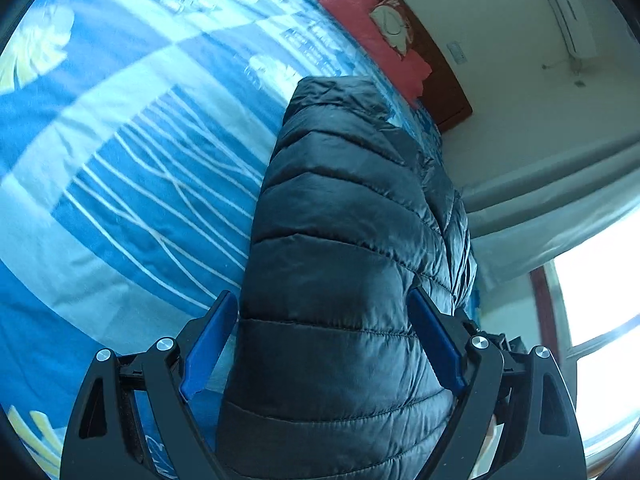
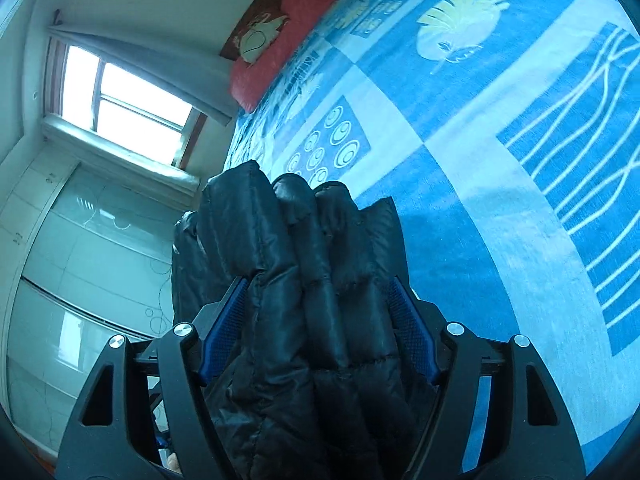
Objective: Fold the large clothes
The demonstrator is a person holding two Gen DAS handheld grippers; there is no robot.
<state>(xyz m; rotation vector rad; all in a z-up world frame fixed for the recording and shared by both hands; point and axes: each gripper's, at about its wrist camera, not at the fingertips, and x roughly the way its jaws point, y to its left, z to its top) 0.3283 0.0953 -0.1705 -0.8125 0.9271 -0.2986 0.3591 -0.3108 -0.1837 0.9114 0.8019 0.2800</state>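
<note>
In the left wrist view, the left gripper (image 1: 322,336) sits at the bottom centre of the frame, its blue pads (image 1: 210,344) pressed against either side of a thick band of the black puffer jacket (image 1: 340,220). The jacket runs from the bottom edge up through the middle of the frame, over the blue patterned bedspread (image 1: 120,160) that fills the left half. Clamping across the padded bulk seems meant to keep the stacked layers from slipping apart. A red pillow (image 1: 372,28) lies at the top centre, against the dark headboard (image 1: 440,80).

In the right wrist view, the right gripper (image 2: 316,320) at the bottom centre is clenched on several bunched folds of the same jacket, which bulge out above the blue pads (image 2: 412,328) in the middle of the frame. The bedspread occupies the right half; a window (image 2: 120,96) sits at the upper left. Holding both ends this way probably lets the person lower the jacket evenly onto the bed.
</note>
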